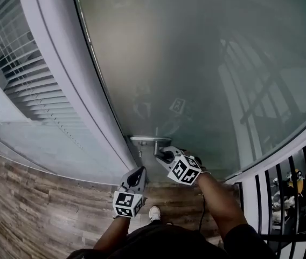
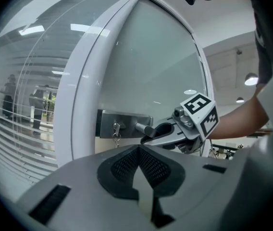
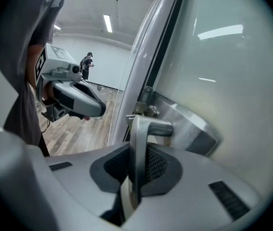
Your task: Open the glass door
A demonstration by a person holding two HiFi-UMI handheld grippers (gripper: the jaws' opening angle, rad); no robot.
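The frosted glass door (image 1: 196, 63) carries a metal lever handle (image 1: 148, 140) on a steel lock plate (image 2: 122, 124), with a key (image 2: 116, 131) hanging from the lock. My right gripper (image 1: 164, 154) is shut on the lever. In the right gripper view the lever (image 3: 139, 143) runs down between the pads. The left gripper view shows the same grip from the side, the right gripper (image 2: 158, 131) clamped on the lever's end. My left gripper (image 1: 137, 176) hangs lower and to the left, close to the door frame. Its tips meet with nothing between them, and it touches nothing.
A white door frame (image 1: 77, 90) borders the door on the left, and beyond it is a glass panel with blinds (image 1: 29, 85). Wood floor (image 1: 45, 198) lies below. A black railing (image 1: 282, 198) stands at the right. The person's shoe (image 1: 154, 213) is near the door's foot.
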